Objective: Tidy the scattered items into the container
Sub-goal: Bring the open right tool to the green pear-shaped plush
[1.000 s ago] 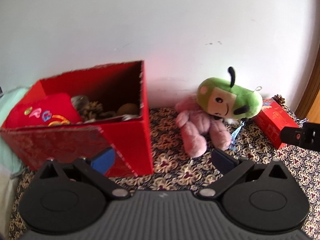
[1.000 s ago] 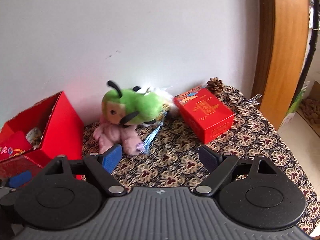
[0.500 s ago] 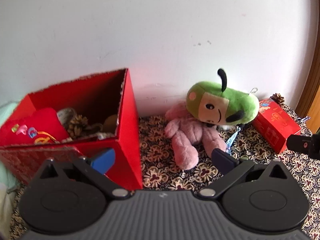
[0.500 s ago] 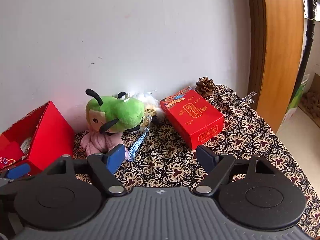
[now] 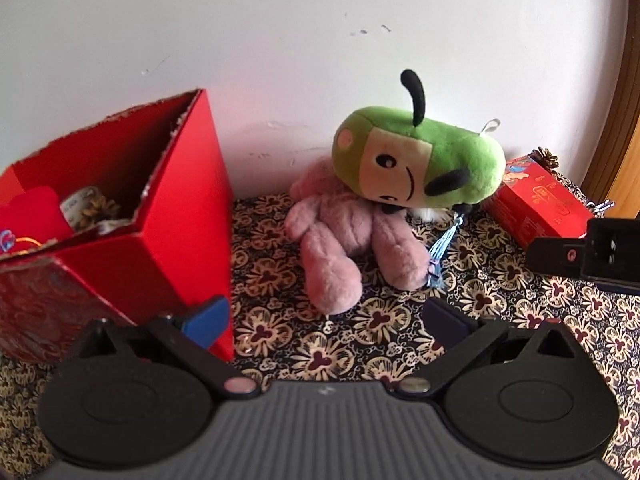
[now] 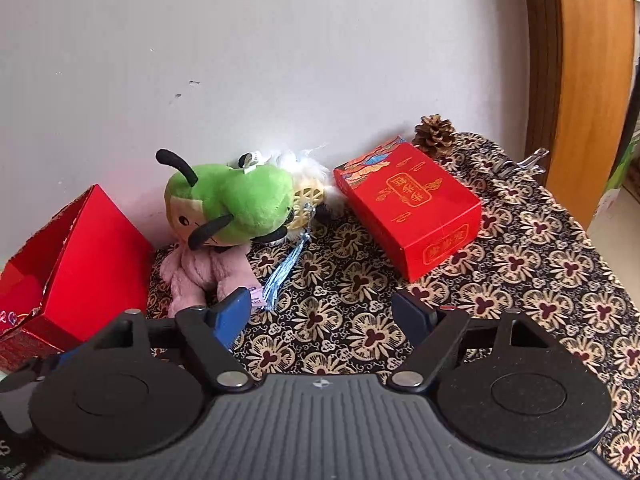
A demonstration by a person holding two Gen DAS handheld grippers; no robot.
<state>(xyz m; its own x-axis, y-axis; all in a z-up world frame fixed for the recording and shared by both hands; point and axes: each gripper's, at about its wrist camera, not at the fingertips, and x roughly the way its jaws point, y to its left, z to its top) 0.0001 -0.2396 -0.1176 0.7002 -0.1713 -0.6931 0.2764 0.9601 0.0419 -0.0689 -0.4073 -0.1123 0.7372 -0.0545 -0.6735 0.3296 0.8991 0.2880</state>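
An open red container box [image 5: 184, 216] stands at the left against the wall, with a pine cone and a red pouch inside. A green plush [image 5: 416, 160] leans on a pink plush [image 5: 344, 240] in front of my left gripper [image 5: 326, 320], which is open and empty. My right gripper [image 6: 324, 312] is open and empty, short of a red gift box [image 6: 408, 204]. The green plush [image 6: 232, 204], the pink plush [image 6: 200, 268] and a pine cone [image 6: 434, 136] by the wall show in the right wrist view. The container box [image 6: 92, 256] stands at that view's left.
A blue tassel [image 6: 284, 272] and a white fluffy item [image 6: 304, 168] lie by the green plush. The patterned tablecloth [image 6: 520, 248] ends at the right, where a metal clip [image 6: 524, 164] lies beside a wooden door frame [image 6: 580, 80]. The right gripper's side [image 5: 592, 252] shows in the left wrist view.
Both grippers have moved to the right along the table. The plush toys now sit ahead of the left gripper, and the red gift box nearer the right gripper. Both stayed open.
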